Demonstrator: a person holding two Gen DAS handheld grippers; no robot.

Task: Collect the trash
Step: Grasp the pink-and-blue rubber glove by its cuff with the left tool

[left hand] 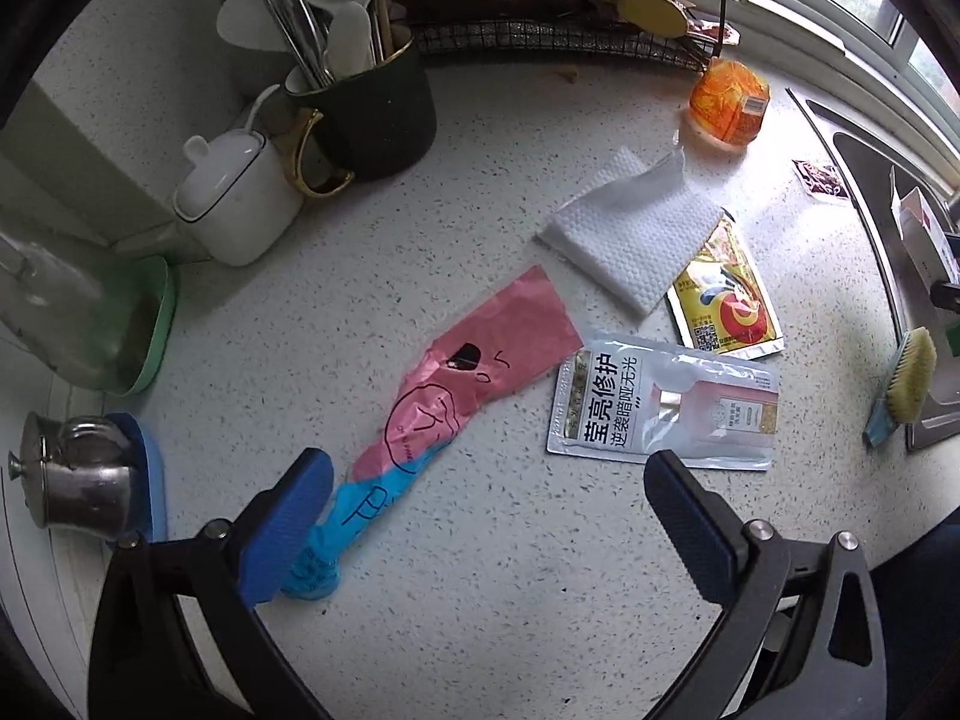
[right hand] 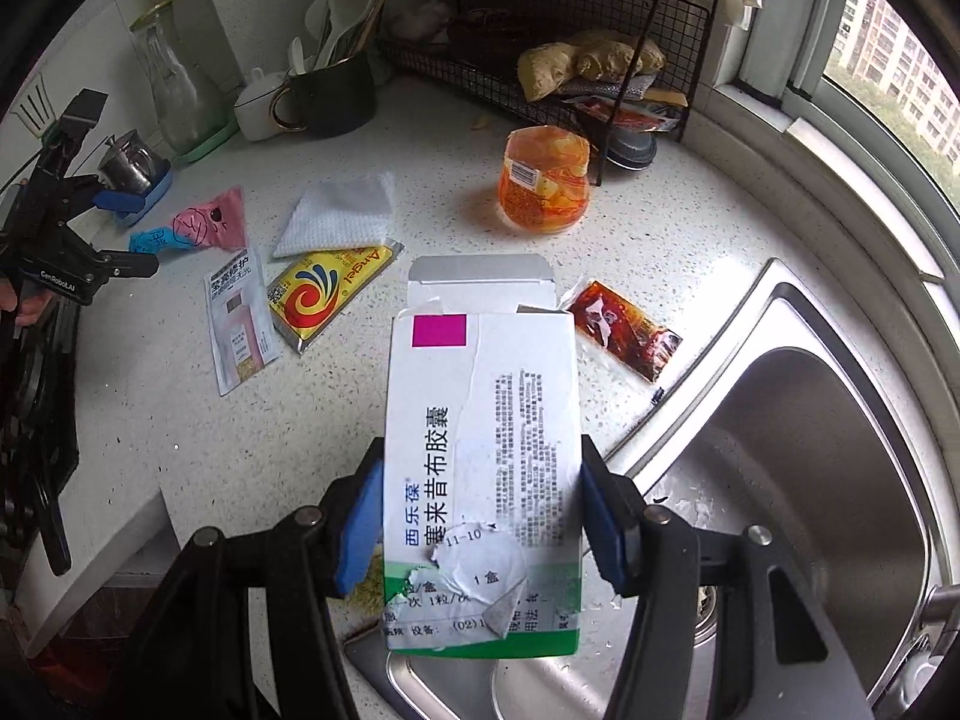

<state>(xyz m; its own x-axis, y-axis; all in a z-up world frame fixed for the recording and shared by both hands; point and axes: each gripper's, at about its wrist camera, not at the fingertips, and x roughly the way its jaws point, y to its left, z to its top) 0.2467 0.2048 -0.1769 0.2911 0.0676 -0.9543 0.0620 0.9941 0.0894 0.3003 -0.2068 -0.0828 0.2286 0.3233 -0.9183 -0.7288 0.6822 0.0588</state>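
Each hand-held gripper (left hand: 489,516) has black arms, silver screws, blue ribbed pads.

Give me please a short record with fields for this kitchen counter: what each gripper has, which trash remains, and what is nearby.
right gripper: shut on medicine box, flap open
left gripper: open, empty, above pink and blue wrapper
trash on counter: white paper towel, yellow sachet, silver sachet, orange plastic cup, dark red sauce packet
nearby: sink, utensil mug
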